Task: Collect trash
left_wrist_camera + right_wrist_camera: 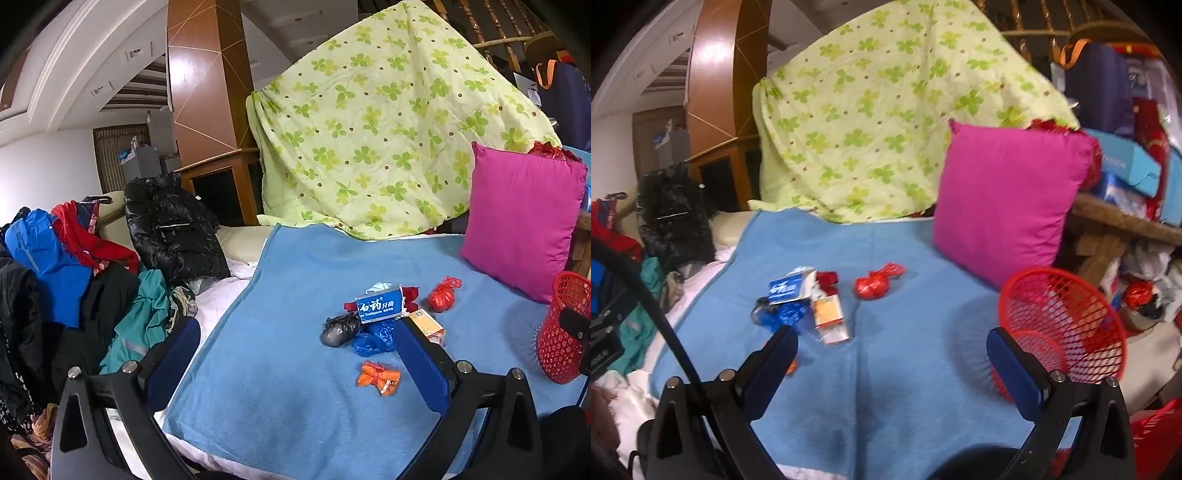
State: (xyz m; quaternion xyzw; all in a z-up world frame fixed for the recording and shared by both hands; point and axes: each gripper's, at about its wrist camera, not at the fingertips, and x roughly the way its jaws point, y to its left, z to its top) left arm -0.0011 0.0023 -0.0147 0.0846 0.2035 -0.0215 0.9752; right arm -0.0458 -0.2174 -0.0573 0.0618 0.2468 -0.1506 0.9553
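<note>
- Ahead of me a blue blanket (303, 369) covers a bed, with white sheet (221, 306) showing along its left edge.
- A pink cushion (521, 218) stands upright at the blanket's far right.
- Behind it a green clover-print quilt (376, 125) hangs draped high, its hem reaching the blanket.
- To my left lies a pile of clothes (74, 277), a black puffer jacket (173, 229) on top at the back.
- A brown wooden column (203, 81) rises behind, a wooden cabinet (225, 184) at its foot.
- White wall (40, 170) and moulded ceiling (81, 66) at far left.
- On the right, a wooden shelf (1126, 221) carries boxes.
</note>
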